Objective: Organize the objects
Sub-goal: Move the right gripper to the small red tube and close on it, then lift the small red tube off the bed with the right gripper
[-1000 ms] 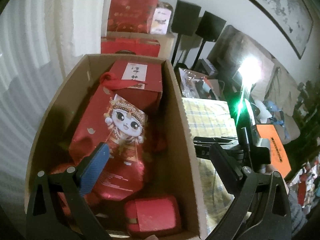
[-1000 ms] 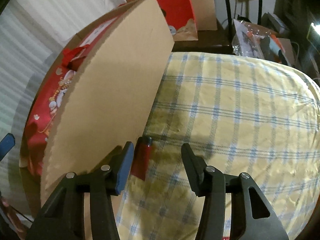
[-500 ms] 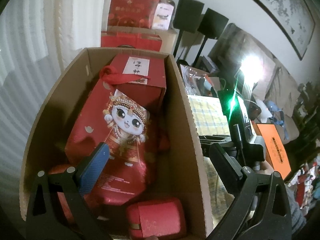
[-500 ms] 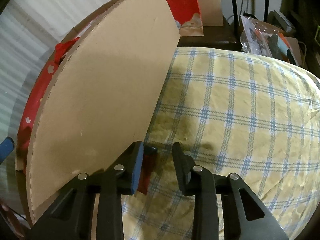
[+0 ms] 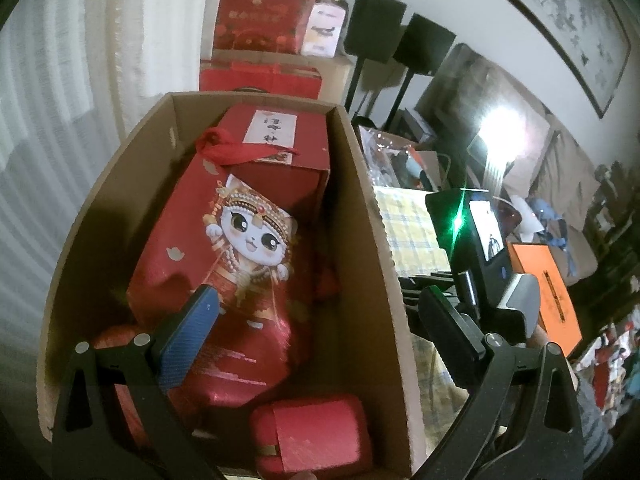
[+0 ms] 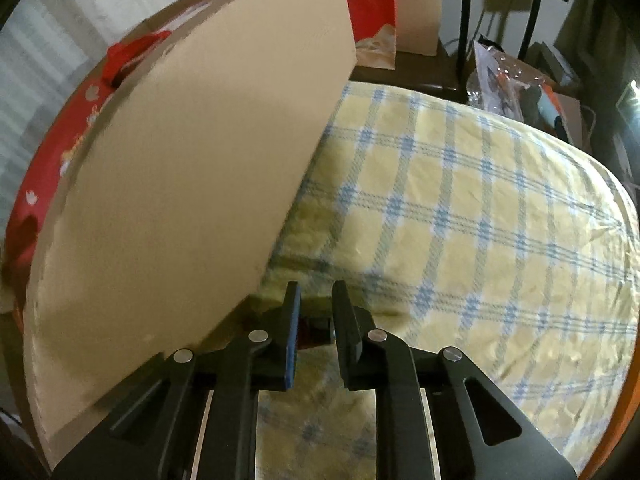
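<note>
A cardboard box [image 5: 362, 216] holds a red gift bag with a cartoon cat [image 5: 224, 264], a red box with a white label [image 5: 280, 140] and a small red case [image 5: 316, 436]. My left gripper [image 5: 320, 316] is open and empty above the box's near end. In the right wrist view the box's outer wall [image 6: 192, 184] stands at left. My right gripper [image 6: 314, 308] is shut on a small dark red object [image 6: 314, 326] on the yellow checked cloth [image 6: 460, 208], beside the box wall.
Red gift boxes [image 5: 264, 20] are stacked behind the cardboard box near dark speaker stands [image 5: 376, 28]. An orange box [image 5: 548, 280] lies at right. The right gripper's body with its green light [image 5: 468, 236] shows beside the box. Clutter in plastic [image 6: 508, 76] sits beyond the cloth.
My right gripper moved forward and closed its jaws on the small dark red object beside the box. The left gripper drifted slightly over the box, still open.
</note>
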